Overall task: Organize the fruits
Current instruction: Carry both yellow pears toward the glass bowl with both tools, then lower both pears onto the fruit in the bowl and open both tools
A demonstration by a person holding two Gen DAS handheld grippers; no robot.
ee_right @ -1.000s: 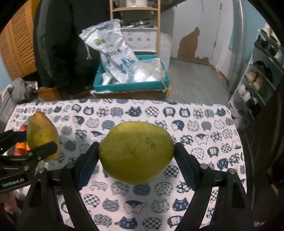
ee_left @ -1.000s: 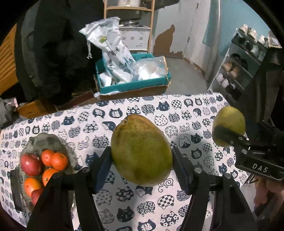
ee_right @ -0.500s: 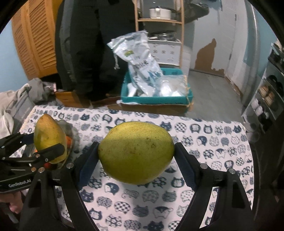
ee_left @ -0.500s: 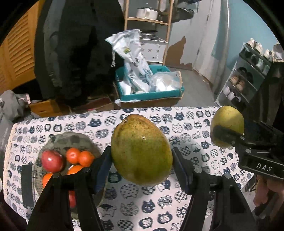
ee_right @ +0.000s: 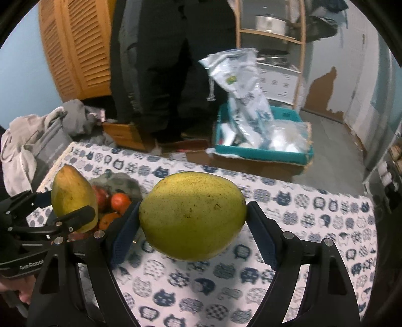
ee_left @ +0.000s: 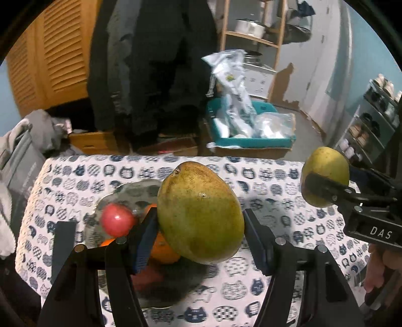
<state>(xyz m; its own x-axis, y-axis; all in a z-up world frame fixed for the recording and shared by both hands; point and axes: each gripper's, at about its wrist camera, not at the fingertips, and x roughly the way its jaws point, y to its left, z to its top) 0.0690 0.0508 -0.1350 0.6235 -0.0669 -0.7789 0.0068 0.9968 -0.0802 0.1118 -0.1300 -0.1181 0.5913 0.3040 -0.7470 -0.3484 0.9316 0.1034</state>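
Green-yellow skin fills the middle of the left wrist view: the left hand-held gripper [ee_left: 199, 234] clamps a mango [ee_left: 199, 213] between its blue-padded fingers [ee_left: 144, 241], stem end tilted up and to the left, held above the desk [ee_left: 276, 181]; the right hand-held gripper [ee_right: 193, 232] likewise grips a second mango [ee_right: 192, 215], this one lying sideways between the pads and also lifted off the cloth; each tool shows in the other's camera, the right one at the right edge of the left view with its fruit pinched, the left one at the left edge of the right view; just beneath and behind the left mango sits a grey plate [ee_left: 130, 191] on the cat-print tablecloth [ee_left: 238, 299]; in it lie a red apple [ee_left: 116, 220], an orange [ee_left: 163, 251] partly hidden by the gripper finger, and more red and orange fruit that I cannot count; in the right view the same plate shows behind the left mango, with small orange and red fruit in it; beyond the far edge of the desk, on the floor, stands a teal crate [ee_right: 263, 151] on cardboard, holding a tall printed white bag [ee_right: 241, 83] and clear plastic bags [ee_right: 289, 137]; a wooden shelf [ee_right: 271, 35] behind it carries a metal pot [ee_right: 270, 22].
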